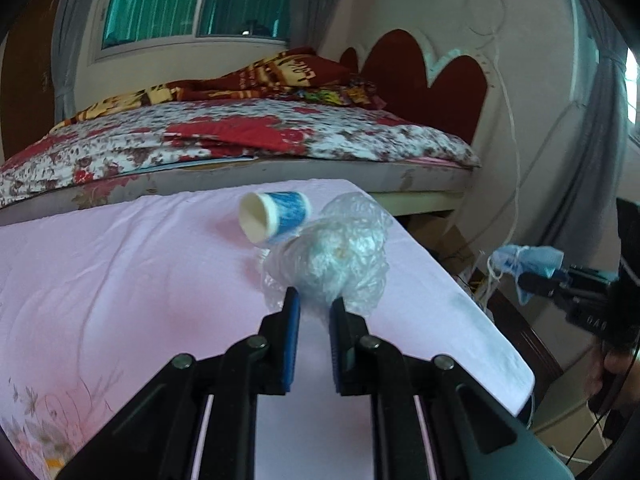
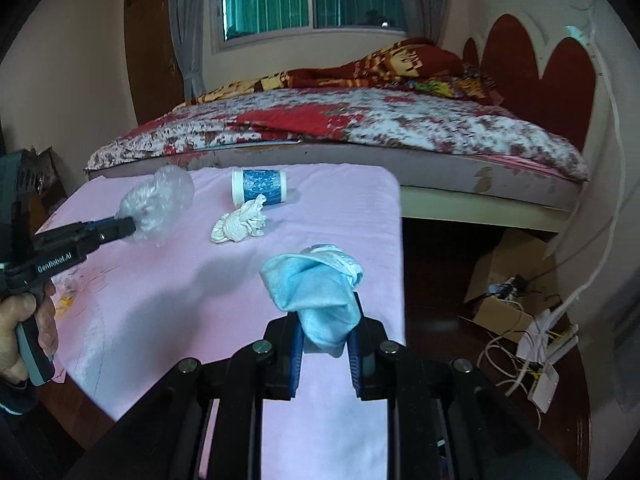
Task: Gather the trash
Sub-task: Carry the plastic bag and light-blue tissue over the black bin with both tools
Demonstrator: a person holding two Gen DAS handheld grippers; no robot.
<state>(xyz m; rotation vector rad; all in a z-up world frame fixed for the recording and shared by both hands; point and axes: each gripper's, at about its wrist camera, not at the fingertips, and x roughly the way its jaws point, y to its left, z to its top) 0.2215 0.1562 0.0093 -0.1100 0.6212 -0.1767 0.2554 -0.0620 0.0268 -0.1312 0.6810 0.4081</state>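
Pink tabletop [image 2: 168, 312]: left tongs [image 1: 316, 300] clamp plastic wrap [image 1: 340, 256], right tongs [image 2: 326, 332] clamp blue mask [image 2: 320, 292]. Crumpled tissue [image 2: 240, 226] lies ahead-left of right tongs, paper cup [image 2: 259, 187] just beyond, axis crosswise.

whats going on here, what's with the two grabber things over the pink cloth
A person is clearing trash off a table covered with a pink cloth, one handheld tool per hand. The left tool is shut on a crumpled clear plastic bag, and the right tool is shut on a blue face mask. A tipped-over paper cup and a crumpled white tissue lie on the cloth, not yet picked up.
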